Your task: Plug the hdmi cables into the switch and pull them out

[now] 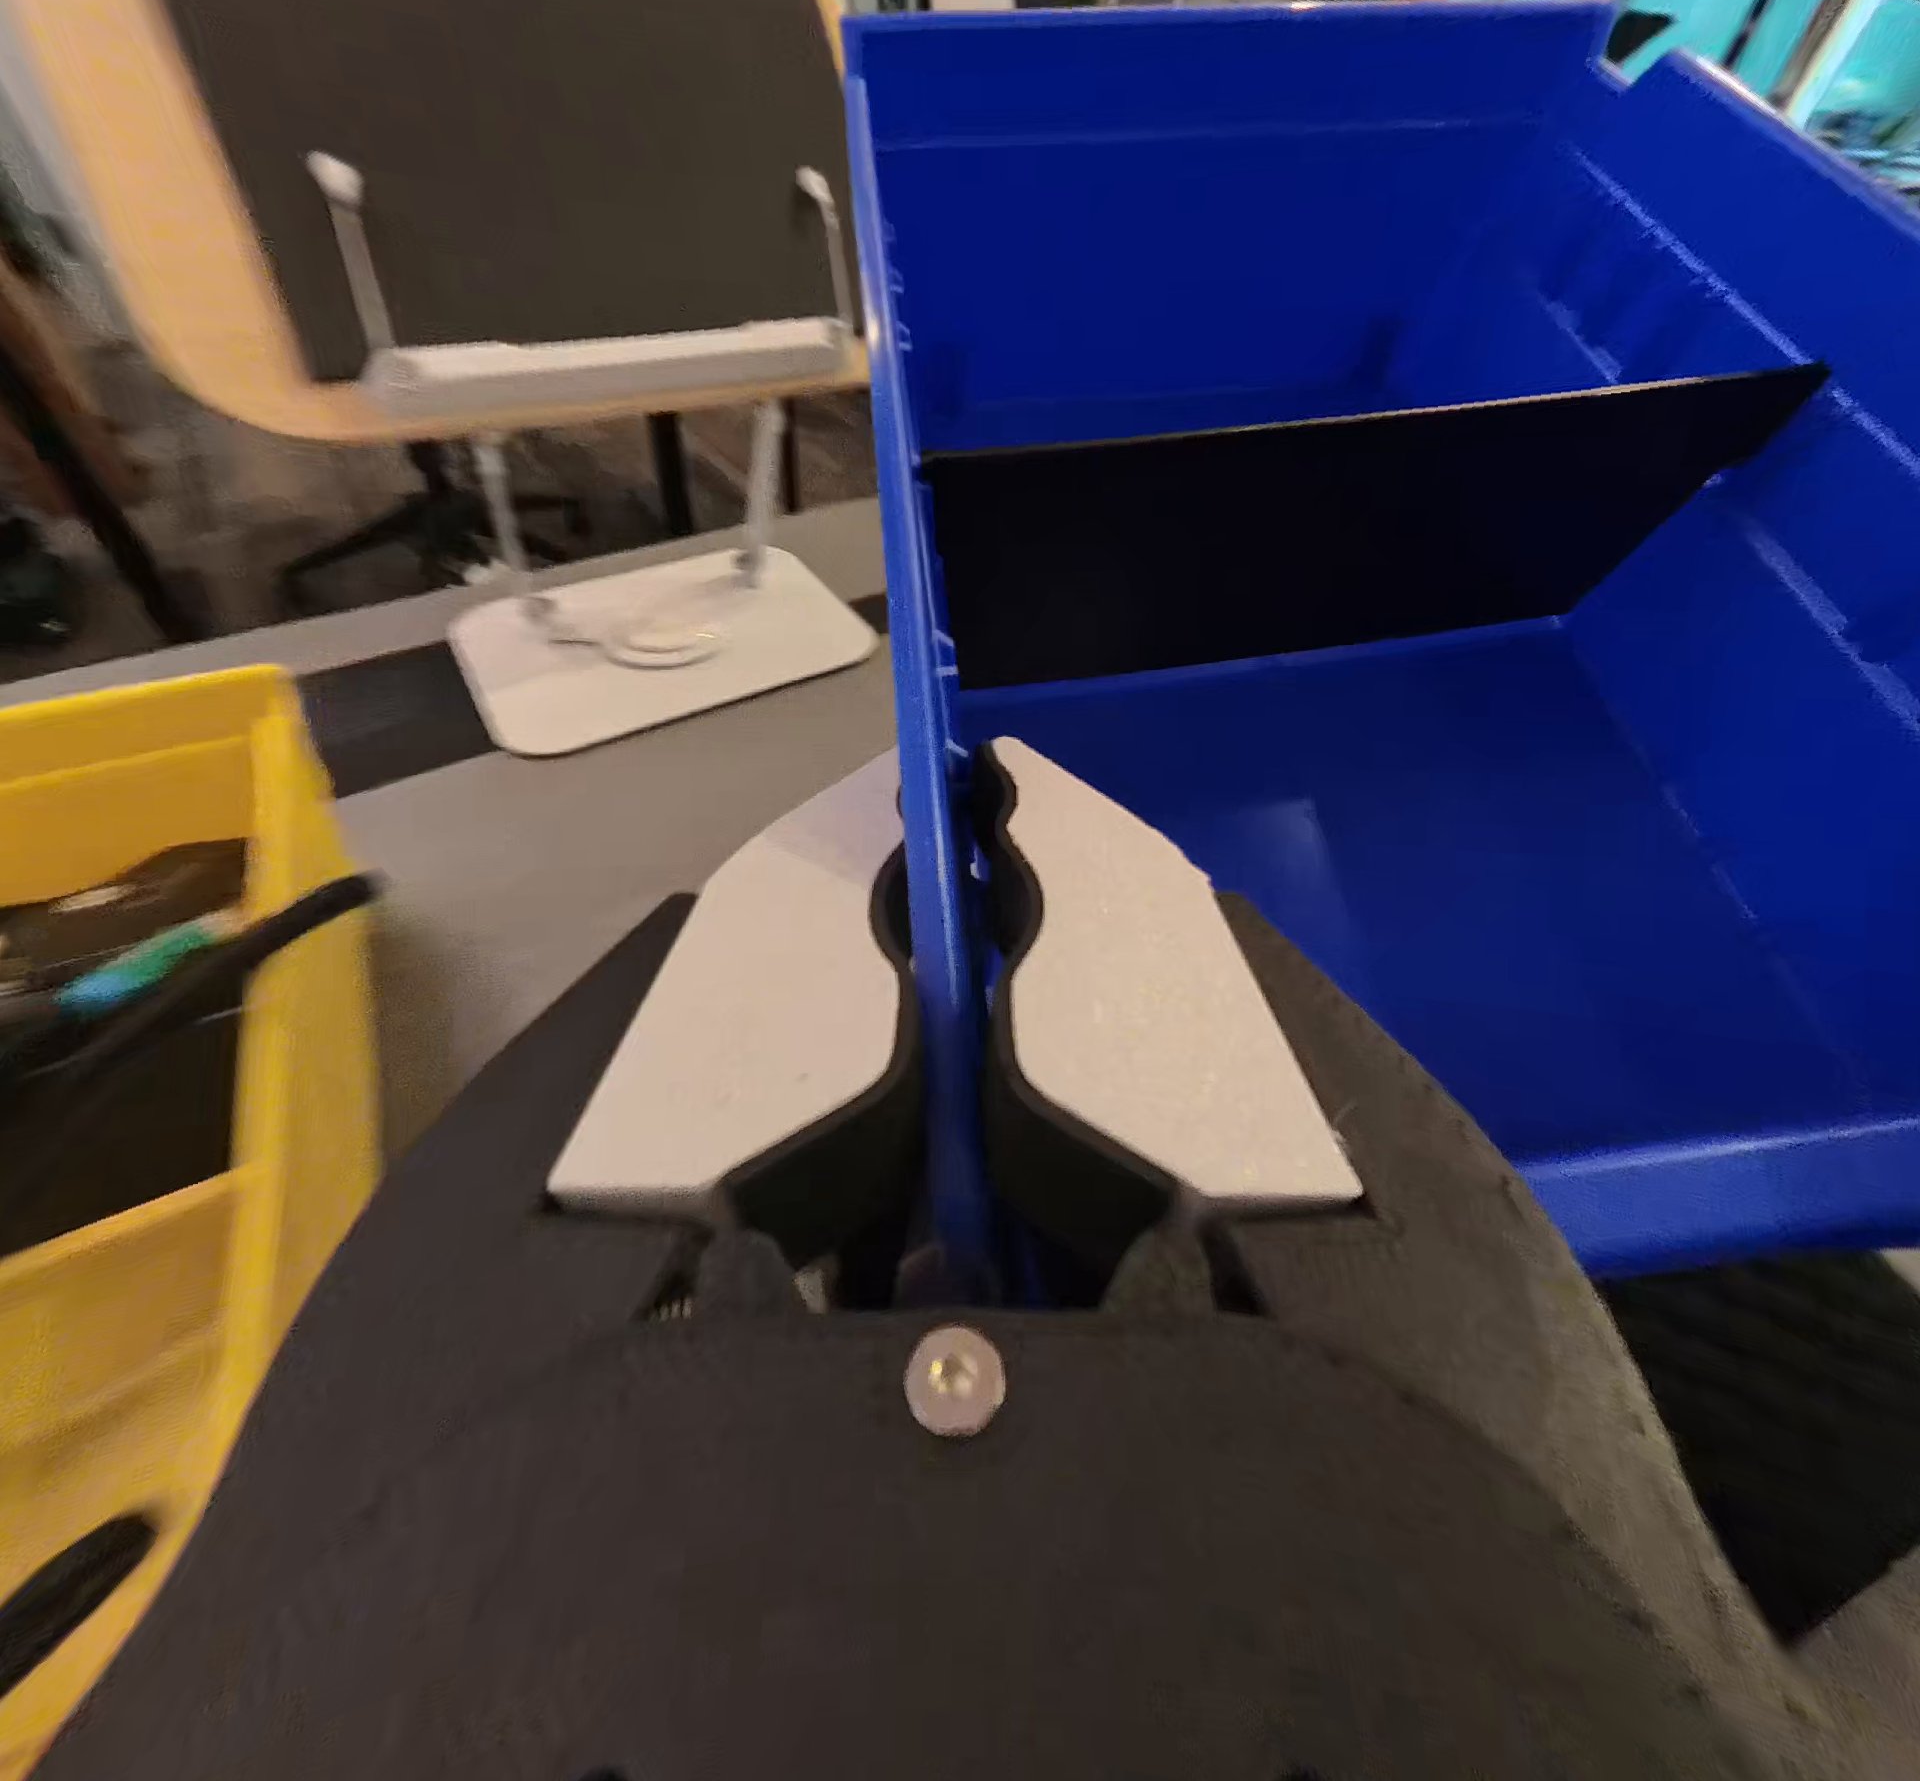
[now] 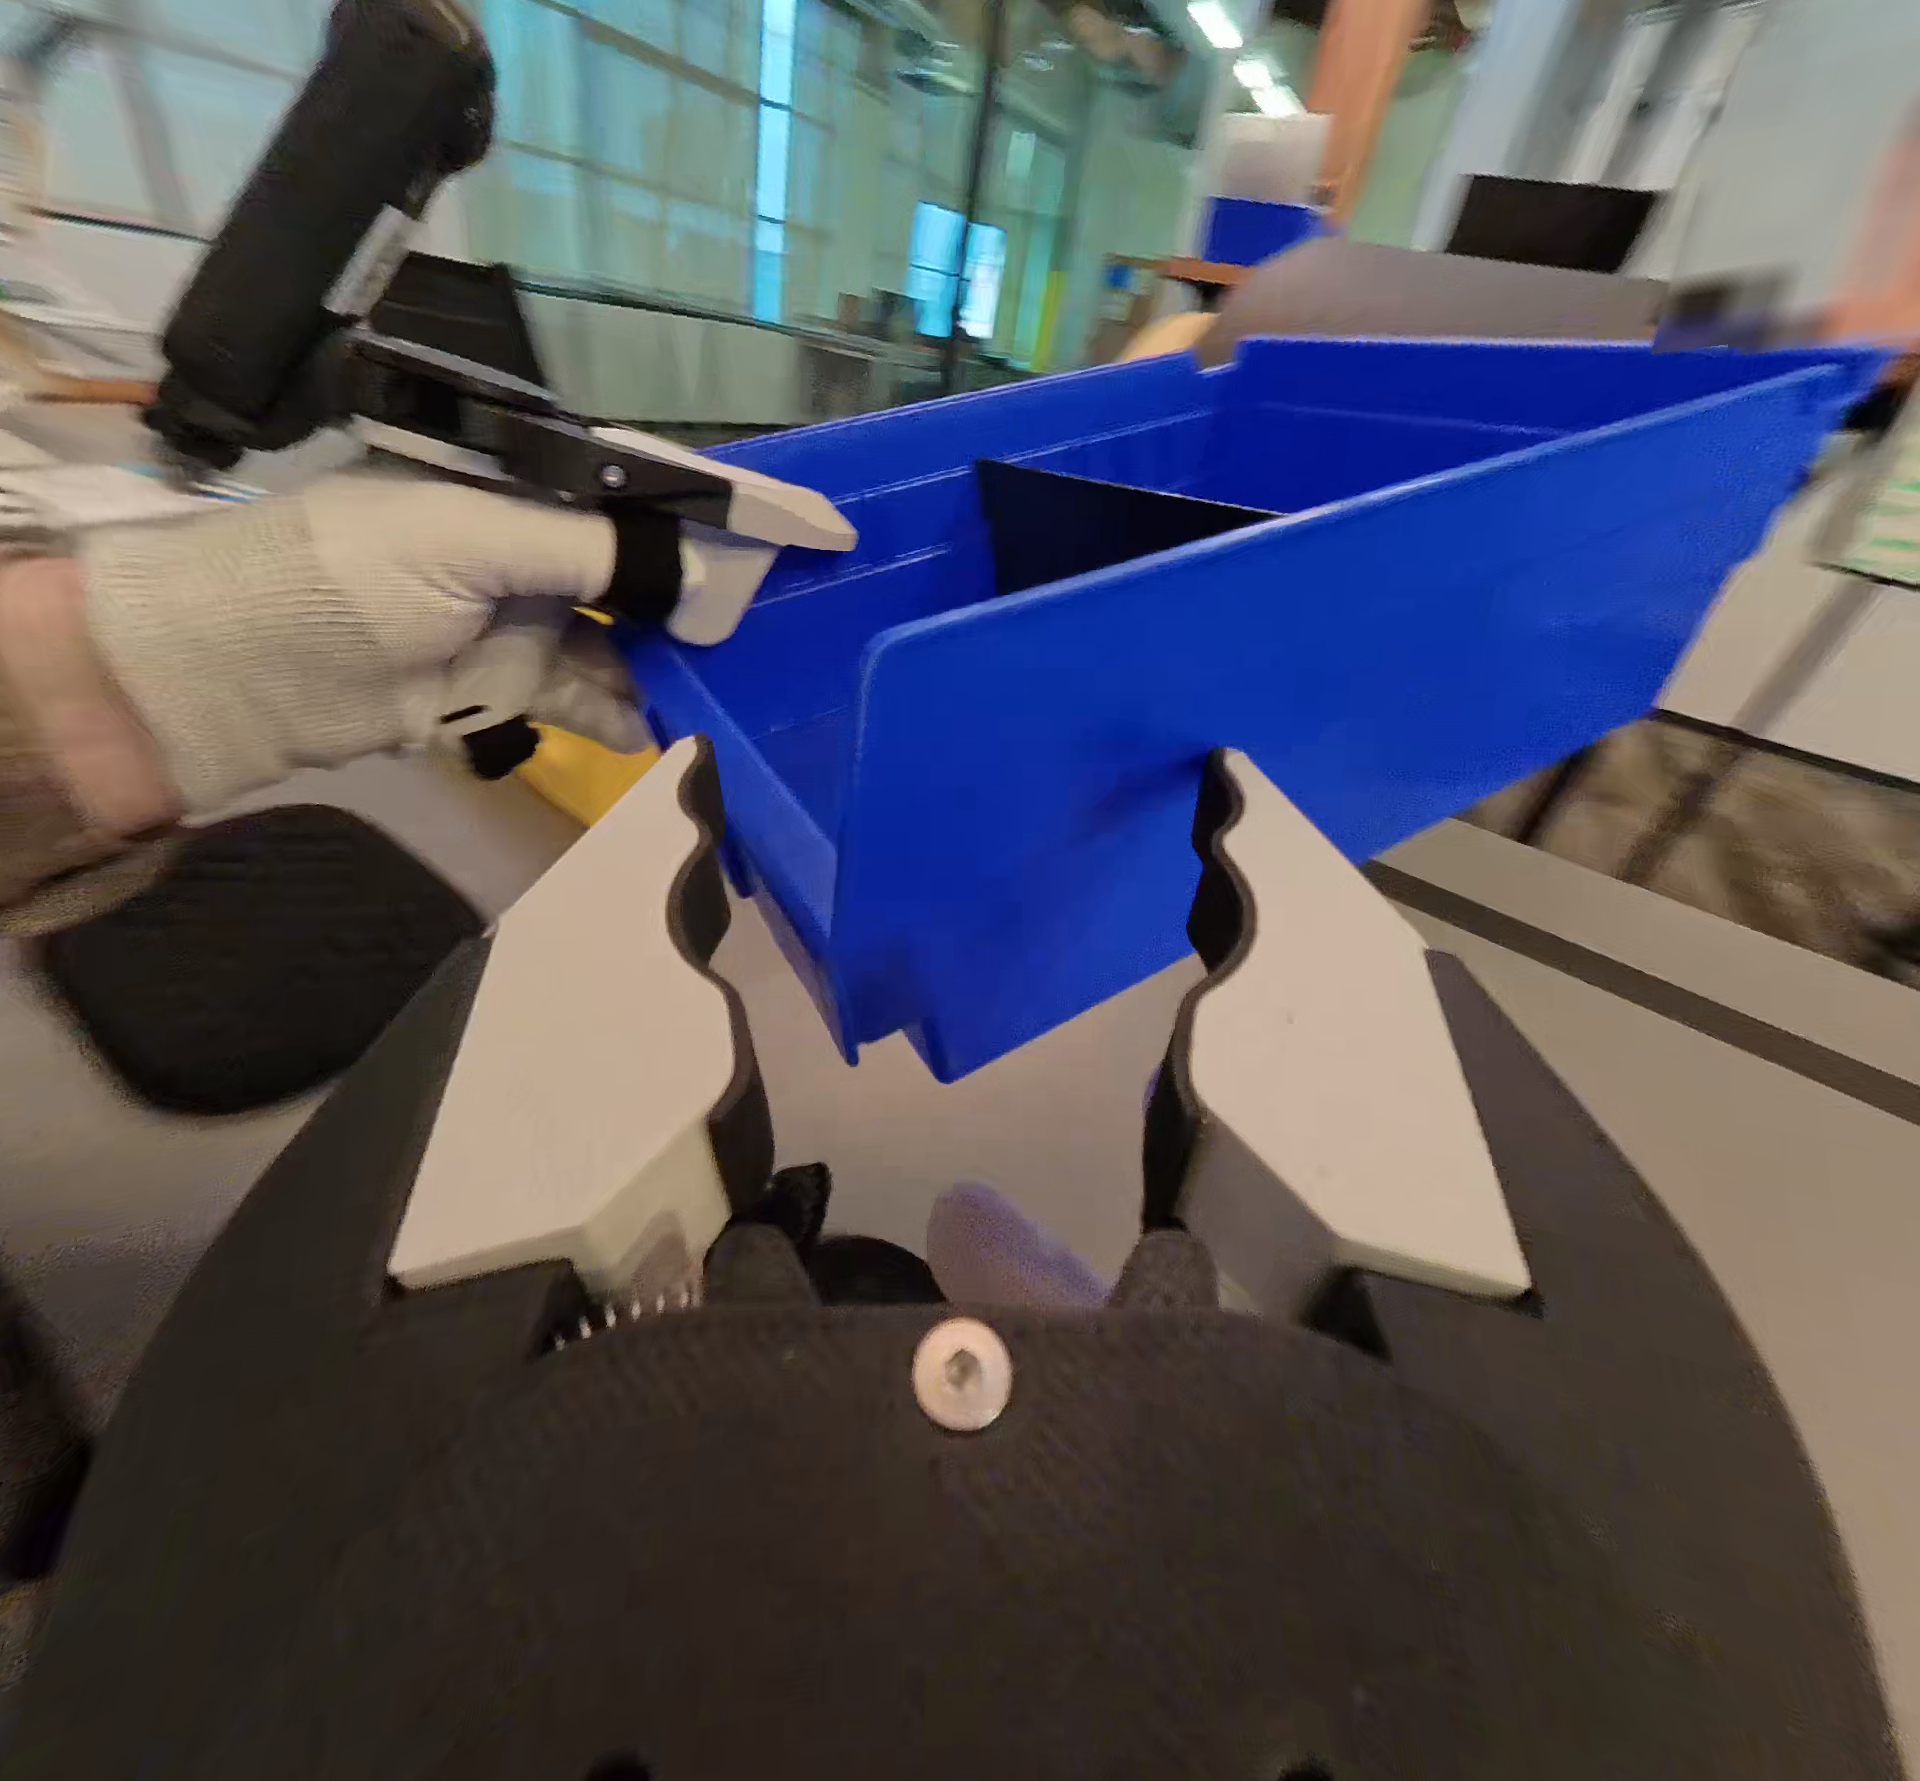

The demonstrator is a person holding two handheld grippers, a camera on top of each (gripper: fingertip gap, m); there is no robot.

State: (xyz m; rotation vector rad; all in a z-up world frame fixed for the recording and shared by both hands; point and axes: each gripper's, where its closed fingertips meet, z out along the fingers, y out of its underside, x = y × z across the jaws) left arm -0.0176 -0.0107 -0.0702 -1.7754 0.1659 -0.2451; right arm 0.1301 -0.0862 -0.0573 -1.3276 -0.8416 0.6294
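Above grey table [image 2: 1558, 1056]: left gripper [image 1: 943, 775] clamps blue bin [image 1: 1351, 277] wall; right gripper [image 2: 951, 775] wide, clear.

Left gripper [image 1: 940, 796] is clamping its two grey fingers [image 1: 1122, 952] tight on a thin wall of the blue bin [image 1: 1403, 848], one finger on each side. A gloved hand [image 2: 281, 630] is gripping its handle. Right gripper [image 2: 956, 786] is hanging with jaws spread wide, holding nothing.

Blue bin [image 1: 1455, 277] with black divider [image 1: 1299, 526], yellow bin [image 1: 156, 1212], grey tabletop [image 1: 582, 858], pale grey fingers [image 1: 748, 1004], white knit glove [image 2: 291, 630]
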